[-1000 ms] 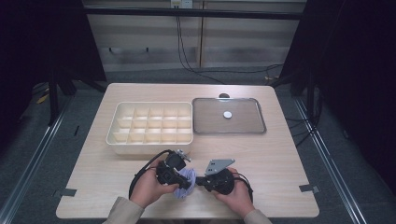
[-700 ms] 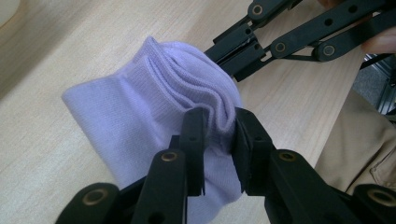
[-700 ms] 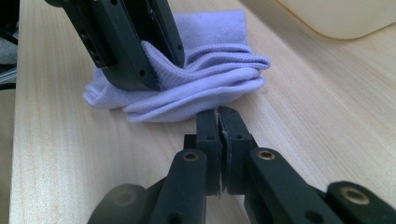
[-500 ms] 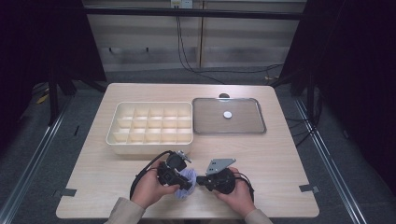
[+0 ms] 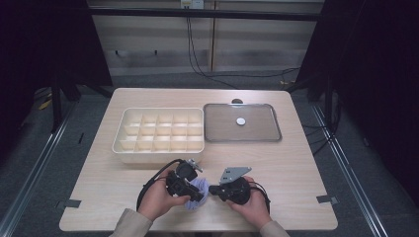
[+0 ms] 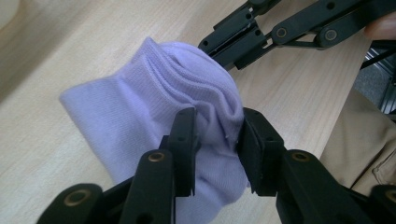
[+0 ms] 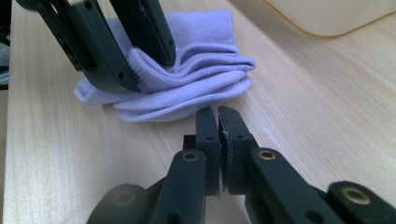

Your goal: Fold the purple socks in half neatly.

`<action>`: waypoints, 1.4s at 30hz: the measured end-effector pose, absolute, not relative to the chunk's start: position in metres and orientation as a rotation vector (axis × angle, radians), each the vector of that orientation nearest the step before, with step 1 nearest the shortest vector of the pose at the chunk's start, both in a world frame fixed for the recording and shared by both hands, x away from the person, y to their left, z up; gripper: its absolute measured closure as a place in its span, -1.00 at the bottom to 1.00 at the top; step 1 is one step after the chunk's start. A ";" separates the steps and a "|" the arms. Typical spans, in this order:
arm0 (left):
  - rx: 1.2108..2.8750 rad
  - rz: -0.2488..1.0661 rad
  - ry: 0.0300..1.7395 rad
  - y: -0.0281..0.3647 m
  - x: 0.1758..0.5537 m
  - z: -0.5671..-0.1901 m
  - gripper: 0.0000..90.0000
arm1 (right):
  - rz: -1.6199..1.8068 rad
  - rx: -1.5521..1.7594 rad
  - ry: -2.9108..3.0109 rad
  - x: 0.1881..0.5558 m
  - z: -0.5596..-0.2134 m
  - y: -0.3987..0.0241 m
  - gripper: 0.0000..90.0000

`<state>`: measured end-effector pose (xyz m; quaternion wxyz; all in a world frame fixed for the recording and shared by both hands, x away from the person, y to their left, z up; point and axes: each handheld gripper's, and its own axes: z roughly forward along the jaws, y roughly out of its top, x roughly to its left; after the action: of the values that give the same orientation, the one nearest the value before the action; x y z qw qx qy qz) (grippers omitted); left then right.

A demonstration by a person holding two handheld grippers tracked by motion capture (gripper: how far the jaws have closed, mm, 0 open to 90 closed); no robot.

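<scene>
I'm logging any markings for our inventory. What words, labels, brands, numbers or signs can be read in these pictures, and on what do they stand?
None: no readable text stands on anything.
The lilac sock, the divided box, the lidded tray and both grippers, left gripper and right gripper, bear no lettering.
The small white round spot on the tray is too small to tell whether it carries print.
</scene>
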<state>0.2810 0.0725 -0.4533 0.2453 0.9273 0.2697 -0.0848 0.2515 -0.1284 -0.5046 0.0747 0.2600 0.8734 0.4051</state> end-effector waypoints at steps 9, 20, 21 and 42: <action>2.522 -0.215 0.750 0.078 0.284 -0.442 0.41 | 1.205 0.761 2.632 0.252 -0.506 -0.127 0.94; 2.487 -0.180 0.777 0.085 0.287 -0.432 0.24 | 1.212 0.766 2.631 0.251 -0.506 -0.127 0.98; 2.486 -0.175 0.777 0.086 0.287 -0.431 0.22 | 1.214 0.769 2.632 0.251 -0.506 -0.126 0.99; 2.445 -0.089 0.907 0.114 0.298 -0.440 0.08 | 1.212 0.765 2.635 0.251 -0.506 -0.126 0.99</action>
<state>0.2983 0.1142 -0.4399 0.2629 0.9041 0.3352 -0.0327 0.2506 -0.1255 -0.5058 0.0712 0.2545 0.8762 0.4030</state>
